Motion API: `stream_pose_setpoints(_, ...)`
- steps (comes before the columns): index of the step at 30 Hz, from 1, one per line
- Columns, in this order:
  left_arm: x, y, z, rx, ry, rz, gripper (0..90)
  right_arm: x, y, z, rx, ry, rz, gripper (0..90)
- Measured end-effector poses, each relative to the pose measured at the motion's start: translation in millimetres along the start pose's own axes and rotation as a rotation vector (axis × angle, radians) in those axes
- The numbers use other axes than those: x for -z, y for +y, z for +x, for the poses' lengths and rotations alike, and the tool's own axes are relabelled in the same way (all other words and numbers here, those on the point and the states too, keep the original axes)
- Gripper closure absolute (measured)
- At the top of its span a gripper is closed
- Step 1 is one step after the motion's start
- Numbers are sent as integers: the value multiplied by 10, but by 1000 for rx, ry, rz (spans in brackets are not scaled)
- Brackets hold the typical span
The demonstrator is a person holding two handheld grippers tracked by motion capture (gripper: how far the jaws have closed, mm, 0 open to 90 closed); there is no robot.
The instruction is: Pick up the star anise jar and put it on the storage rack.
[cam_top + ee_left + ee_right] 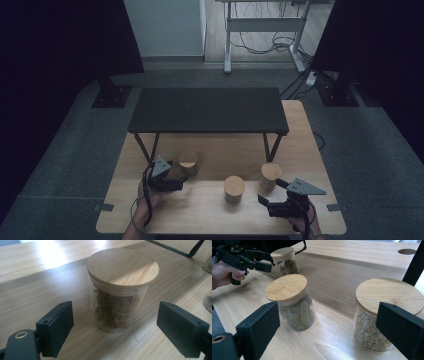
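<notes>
Three lidded glass jars stand on the wooden table point(210, 210): brown-filled point(188, 163), leaf-filled point(233, 189) and white-pebble point(270, 176). One black shelf point(207, 110) stands behind them.

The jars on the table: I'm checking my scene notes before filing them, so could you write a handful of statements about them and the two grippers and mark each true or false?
1. Three jars with wooden lids stand on the table. True.
2. The left gripper is clamped on the jar of brown pieces. False: its jaws stand apart on either side of the jar, not touching it.
3. The jar of white pebbles has its lid off. False: the wooden lid sits on it.
4. The jar of pale leaves stands between the other two in the high view. True.
5. The right gripper holds a jar. False: its jaws are open and hold nothing.
</notes>
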State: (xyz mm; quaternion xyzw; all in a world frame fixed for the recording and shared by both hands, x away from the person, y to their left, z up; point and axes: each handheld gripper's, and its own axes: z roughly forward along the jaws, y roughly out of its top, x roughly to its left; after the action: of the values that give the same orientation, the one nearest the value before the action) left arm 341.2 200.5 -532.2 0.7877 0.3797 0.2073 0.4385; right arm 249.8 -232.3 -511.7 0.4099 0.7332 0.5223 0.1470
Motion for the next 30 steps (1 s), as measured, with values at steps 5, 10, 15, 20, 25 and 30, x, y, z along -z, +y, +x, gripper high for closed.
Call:
stream_pose_setpoints(5,-77,23,-2,-8,-5,11,137,-4,0,10,2,1,2,46)
stream_pose_setpoints(10,-151,67,-15,-12,-9,11,138,10,8,8,-4,2,-5,46)
stream_pose_setpoints(15,-249,119,-14,-14,-11,14,141,6,7,14,-3,3,-2,45)
stream_pose_setpoints(20,-303,123,0,-4,-17,15,189,2,7,16,-1,4,-3,45)
stream_pose_setpoints(25,-335,113,-13,-4,-29,13,253,-3,5,23,1,3,-1,45)
stream_pose_setpoints(30,-332,104,-12,-3,-28,7,255,-13,2,38,4,6,3,45)
